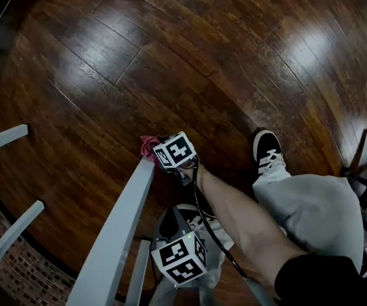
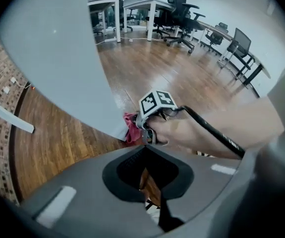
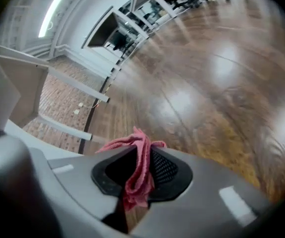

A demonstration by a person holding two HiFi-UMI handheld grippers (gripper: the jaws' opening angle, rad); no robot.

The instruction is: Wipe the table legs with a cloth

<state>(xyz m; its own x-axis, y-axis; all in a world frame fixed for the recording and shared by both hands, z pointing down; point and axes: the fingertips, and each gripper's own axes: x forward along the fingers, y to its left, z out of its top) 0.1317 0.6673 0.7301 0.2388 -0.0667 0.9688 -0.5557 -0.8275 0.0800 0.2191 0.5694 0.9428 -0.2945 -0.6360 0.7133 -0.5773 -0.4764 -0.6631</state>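
Down low, the right gripper point(image 3: 137, 185) has its fingers clenched on the pink cloth point(image 3: 141, 165). The cloth sits against the lower end of the slanted grey counter leg point(image 1: 116, 231), close above the wooden floor point(image 1: 202, 62). Just behind, the left gripper point(image 2: 149, 195) hangs with its fingers closed on nothing. Beyond the leg's end the floor lies wide open. A shoe point(image 1: 267, 150) stands near on the right, and two grey bars point(image 1: 11, 234) stand well apart on the left.
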